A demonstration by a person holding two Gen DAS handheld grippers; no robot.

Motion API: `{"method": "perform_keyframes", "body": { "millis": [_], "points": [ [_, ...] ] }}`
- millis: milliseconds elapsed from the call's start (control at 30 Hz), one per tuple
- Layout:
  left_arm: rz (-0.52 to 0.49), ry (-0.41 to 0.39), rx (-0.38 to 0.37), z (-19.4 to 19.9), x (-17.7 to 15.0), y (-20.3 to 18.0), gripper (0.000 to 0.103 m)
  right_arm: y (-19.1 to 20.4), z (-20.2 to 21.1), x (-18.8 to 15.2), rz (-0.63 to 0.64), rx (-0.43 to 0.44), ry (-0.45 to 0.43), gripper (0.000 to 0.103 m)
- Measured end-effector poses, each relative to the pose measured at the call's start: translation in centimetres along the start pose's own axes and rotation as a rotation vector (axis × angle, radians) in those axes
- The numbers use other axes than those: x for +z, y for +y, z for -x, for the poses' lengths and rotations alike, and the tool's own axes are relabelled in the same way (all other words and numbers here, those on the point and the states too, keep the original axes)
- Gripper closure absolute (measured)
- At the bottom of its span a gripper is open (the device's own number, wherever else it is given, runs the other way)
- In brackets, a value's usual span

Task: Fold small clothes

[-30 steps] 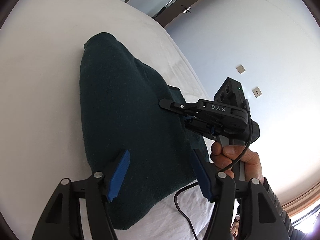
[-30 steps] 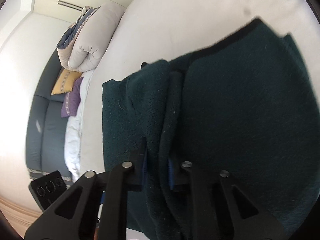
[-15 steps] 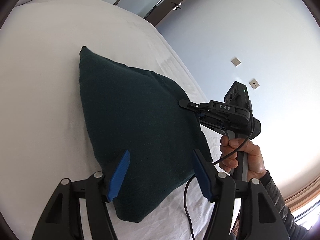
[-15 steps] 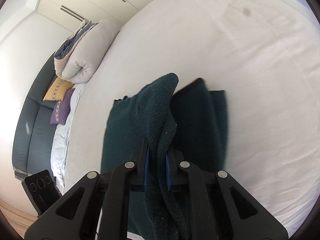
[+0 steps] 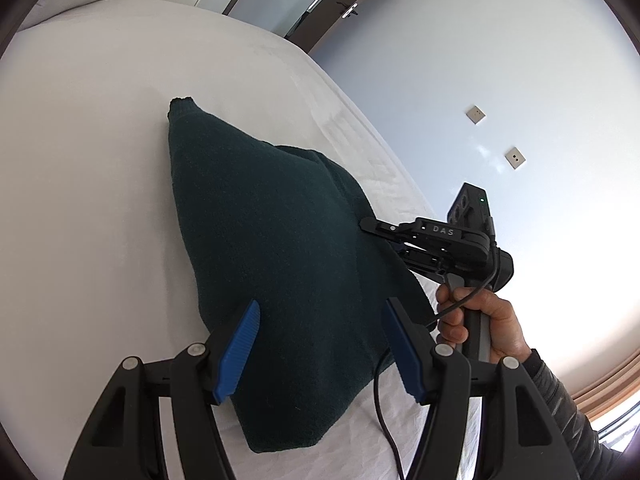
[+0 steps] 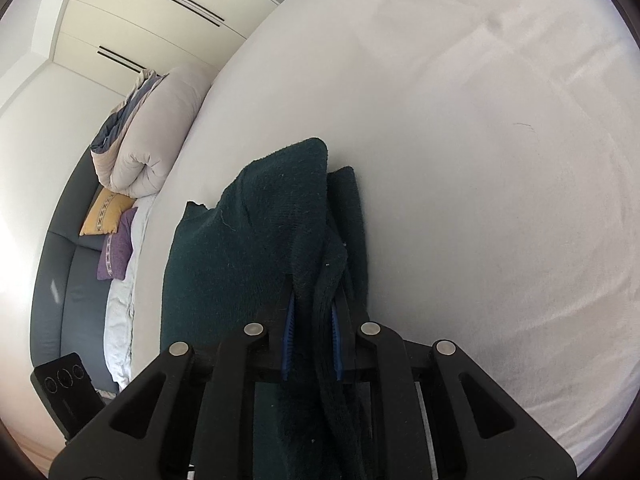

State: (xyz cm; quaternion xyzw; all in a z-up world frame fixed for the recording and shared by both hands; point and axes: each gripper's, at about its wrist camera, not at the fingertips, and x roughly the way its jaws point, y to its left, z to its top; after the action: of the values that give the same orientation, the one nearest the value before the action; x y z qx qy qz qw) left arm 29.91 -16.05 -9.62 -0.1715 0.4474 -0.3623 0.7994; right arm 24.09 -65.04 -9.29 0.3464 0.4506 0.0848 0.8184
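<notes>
A dark green knitted garment lies on the white bed, pulled up into a tent shape at its right side. My right gripper, held by a hand, grips that raised edge. In the right wrist view a thick fold of the garment fills the narrow gap of the right gripper; its jaws are opening and the blue pads still touch the cloth. My left gripper hovers open over the garment's near end, with nothing between its pads.
The white sheet spreads wide to the right of the garment. A rolled duvet, a yellow cushion and a purple cushion sit on a grey sofa beyond the bed. A black cable trails over the bed's near edge.
The right gripper carried the garment's edge to the right and lower, drawing the cloth into a narrower folded shape. The left gripper stayed open above the near end.
</notes>
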Motion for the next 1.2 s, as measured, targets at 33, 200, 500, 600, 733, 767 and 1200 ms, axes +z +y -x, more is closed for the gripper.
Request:
{"method": "perform_keyframes", "body": {
  "millis": [33, 200, 500, 600, 733, 767, 1200],
  "points": [
    [0.001, -0.009, 0.013, 0.2, 0.1, 0.2, 0.038, 0.1, 0.6, 0.0, -0.011, -0.011, -0.005, 0.086],
    [-0.019, -0.054, 0.039, 1.3, 0.9, 0.6, 0.038, 3.3, 5.6, -2.3, 0.052, -0.12, -0.141, 0.078],
    [-0.113, 0.001, 0.142, -3.2, 5.2, -0.4, 0.067, 4.3, 2.0, -7.0, 0.121, -0.033, 0.041, 0.08],
    [-0.096, 0.032, 0.191, -5.6, 5.3, 0.8, 0.076, 3.1, 2.2, -7.4, 0.101, 0.004, 0.039, 0.081],
    [-0.094, 0.048, 0.219, -7.3, 4.4, 1.6, 0.076, 1.6, 1.9, -8.0, 0.084, 0.032, 0.029, 0.094],
    [-0.118, 0.049, 0.241, -7.5, 4.2, 1.4, 0.076, 1.2, 1.6, -8.1, 0.07, 0.039, 0.024, 0.099],
    [-0.239, -0.019, 0.348, -6.9, 1.9, -0.8, 0.075, 2.2, 3.5, -11.2, 0.064, 0.081, -0.083, 0.096]
  ]
}}
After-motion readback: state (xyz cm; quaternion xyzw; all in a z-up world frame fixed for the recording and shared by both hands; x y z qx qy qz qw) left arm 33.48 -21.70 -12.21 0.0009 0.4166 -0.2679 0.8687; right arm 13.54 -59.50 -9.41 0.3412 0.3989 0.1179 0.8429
